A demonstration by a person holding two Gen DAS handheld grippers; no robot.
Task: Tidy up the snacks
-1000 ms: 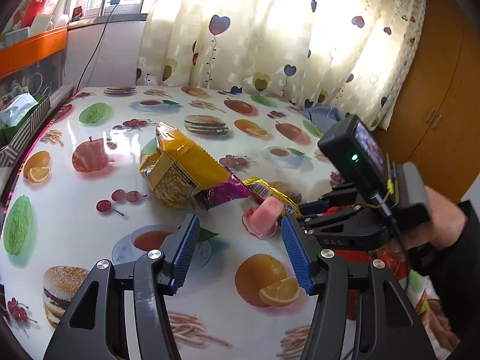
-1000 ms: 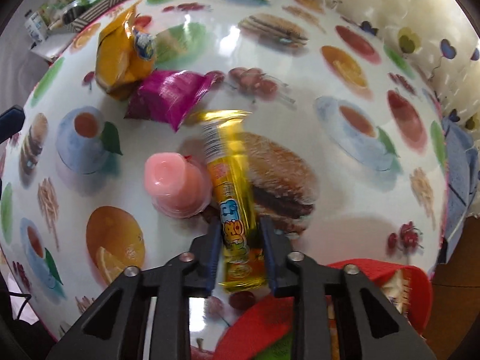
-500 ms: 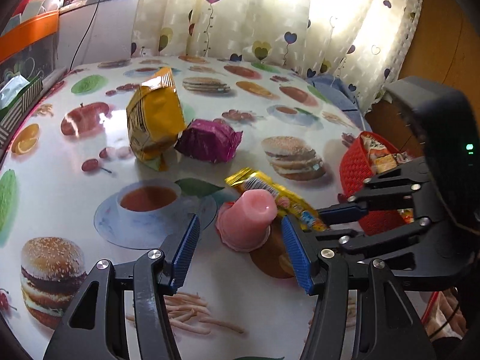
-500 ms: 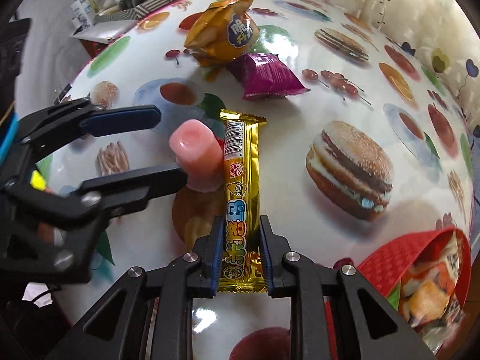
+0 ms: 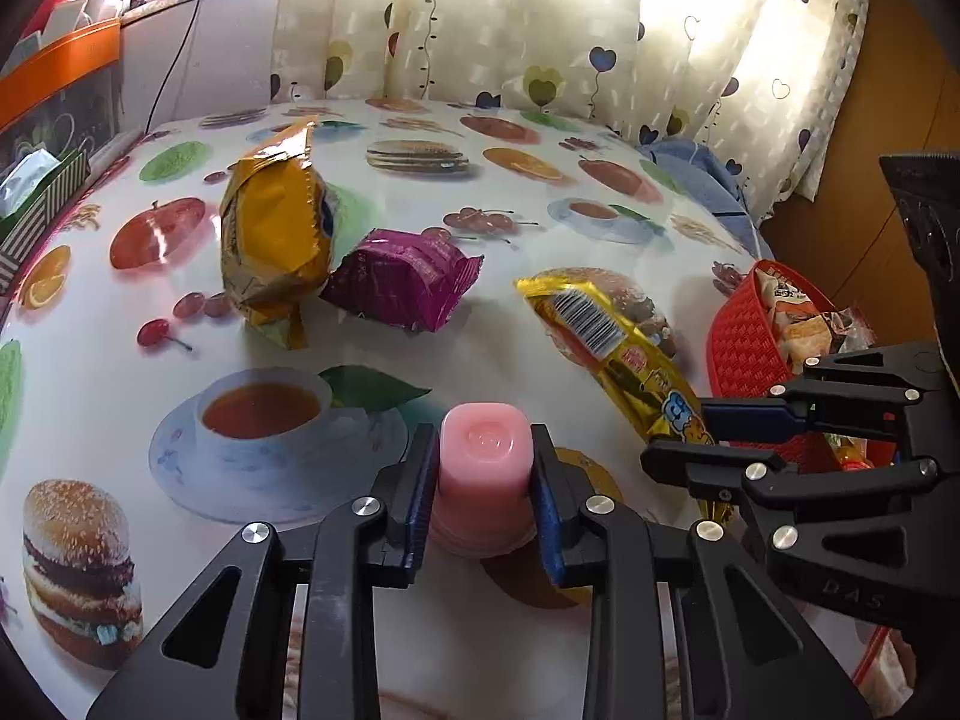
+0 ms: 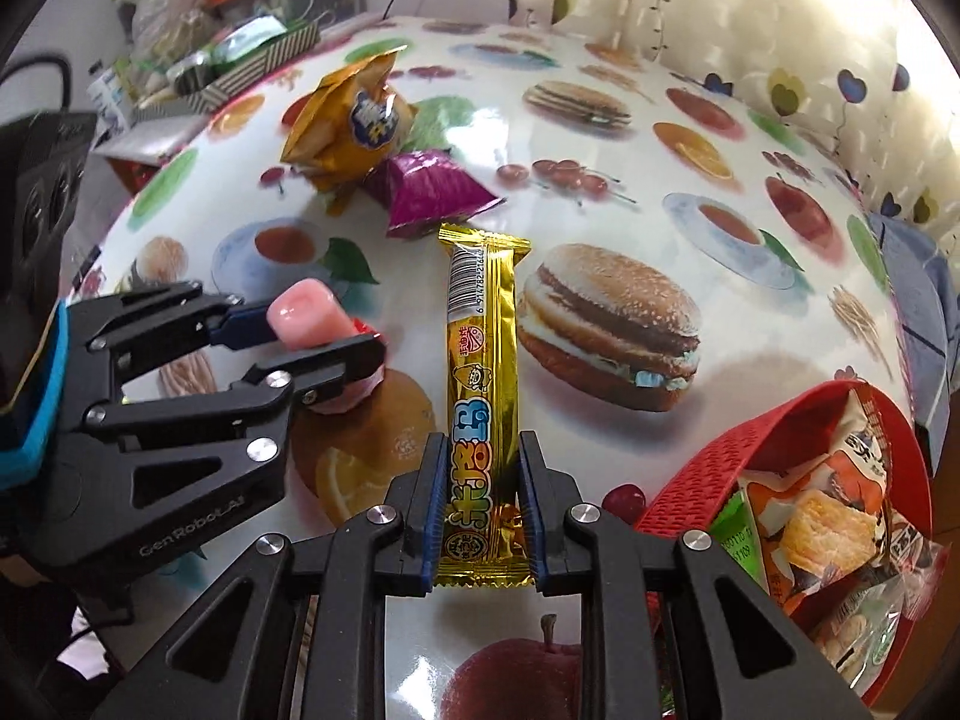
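Between right gripper (image 6: pixel 480 498) jaws, gold bar (image 6: pixel 480 372) points forward.

A round table (image 5: pixel 492 354) wears a glossy white cloth printed with burgers, apples, orange halves, cherries, fries and cups of tea. At twelve o'clock, behind its far edge, hangs a cream curtain (image 5: pixel 540 24) dotted with hearts on thin stems, lit from behind. At two o'clock a blue cloth (image 5: pixel 696 171) is draped near the rim, with a brown wooden door (image 5: pixel 888 138) beyond it. At ten o'clock a black cable (image 5: pixel 174 54) runs down a white wall beside an orange shelf (image 5: pixel 54 66). Below that, a striped box (image 6: pixel 264 63) holds what may be tissues and clutter, too blurred to name.
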